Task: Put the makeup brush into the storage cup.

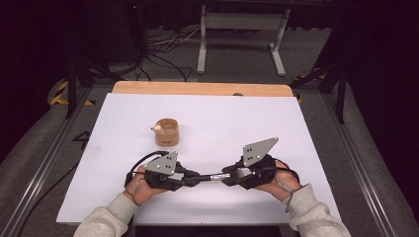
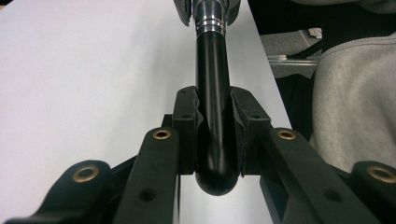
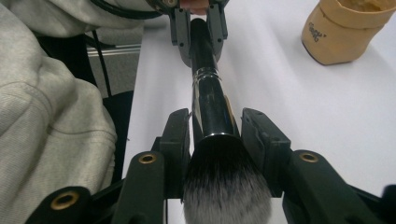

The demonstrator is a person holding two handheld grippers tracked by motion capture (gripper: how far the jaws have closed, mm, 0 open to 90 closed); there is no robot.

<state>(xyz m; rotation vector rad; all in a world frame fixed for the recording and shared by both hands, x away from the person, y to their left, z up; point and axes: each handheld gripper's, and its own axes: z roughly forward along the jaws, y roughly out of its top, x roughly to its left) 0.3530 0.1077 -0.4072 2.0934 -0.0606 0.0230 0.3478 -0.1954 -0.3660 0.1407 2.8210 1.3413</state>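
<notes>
1. High view: two grippers meet near the front edge of one white table (image 1: 207,111). The left gripper (image 1: 193,178) and the right gripper (image 1: 228,178) point at each other, and one makeup brush (image 1: 211,177) spans the short gap between them, lying level just above the table. Each gripper carries one grey three-cornered plate and trails one cable. Two hands in grey sleeves come in from the bottom. One tan cup (image 1: 166,132) stands farther back on the table, well apart from the brush, with a small pale knob at its left rim. One wooden board (image 1: 202,88) shows along the table's far edge.

2. Left gripper view: the left gripper (image 2: 214,122) has its two black jaws closed narrowly on the brush's black handle (image 2: 213,93), one jaw pressing each side, with the rounded handle end sticking out behind them. One silver ferrule (image 2: 211,16) shows at the far end. One grey sleeve (image 2: 355,98) sits at the right.

3. Right gripper view: the right gripper (image 3: 215,135) clamps its two jaws near the ferrule's end, just where the dark, grey-tipped bristles (image 3: 226,186) begin. The far end of the handle sits in the left gripper's jaws. The tan cup (image 3: 343,32) stands at the upper right, on the table.
</notes>
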